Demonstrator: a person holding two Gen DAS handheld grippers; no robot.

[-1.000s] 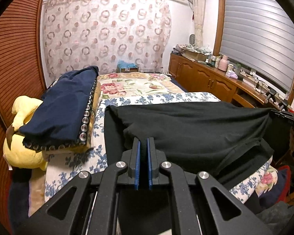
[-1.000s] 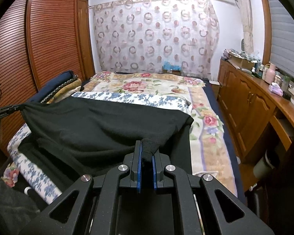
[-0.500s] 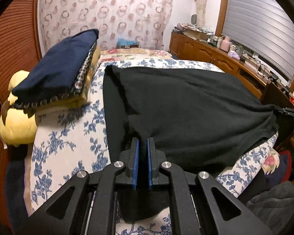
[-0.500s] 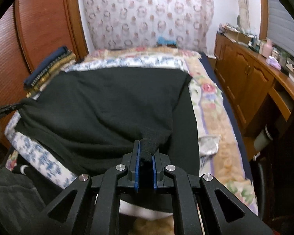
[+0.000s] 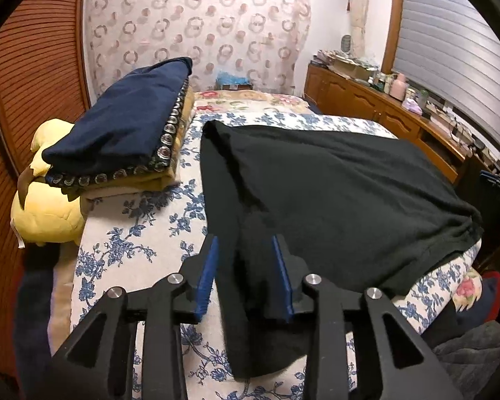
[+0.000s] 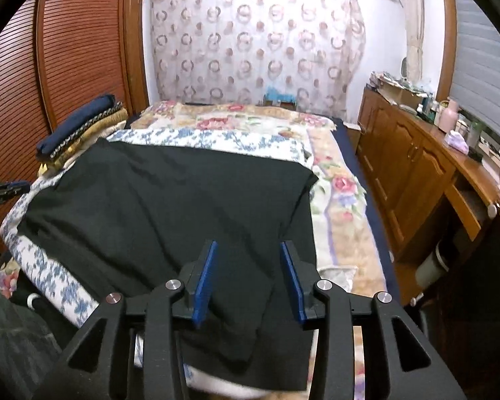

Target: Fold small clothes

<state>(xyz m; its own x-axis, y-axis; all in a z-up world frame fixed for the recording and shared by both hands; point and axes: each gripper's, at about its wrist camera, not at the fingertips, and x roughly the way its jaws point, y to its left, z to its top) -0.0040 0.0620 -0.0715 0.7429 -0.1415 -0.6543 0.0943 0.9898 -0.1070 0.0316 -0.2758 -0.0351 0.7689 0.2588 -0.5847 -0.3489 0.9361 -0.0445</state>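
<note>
The bed (image 5: pixel 133 233) carries everything here. Its near part is covered by a white sheet with blue flowers (image 5: pixel 143 220), and farther back lies a cream blanket with red roses (image 6: pixel 250 120), which also runs down the bed's right side. A black garment (image 5: pixel 333 193) is spread flat across the blue-flowered sheet, its near edge hanging over the front of the bed. To the left of it sits a stack of folded clothes (image 5: pixel 123 140), dark blue on top with patterned and tan layers beneath. A yellow soft toy (image 5: pixel 46 213) lies at the bed's left edge, touching that stack.
</note>
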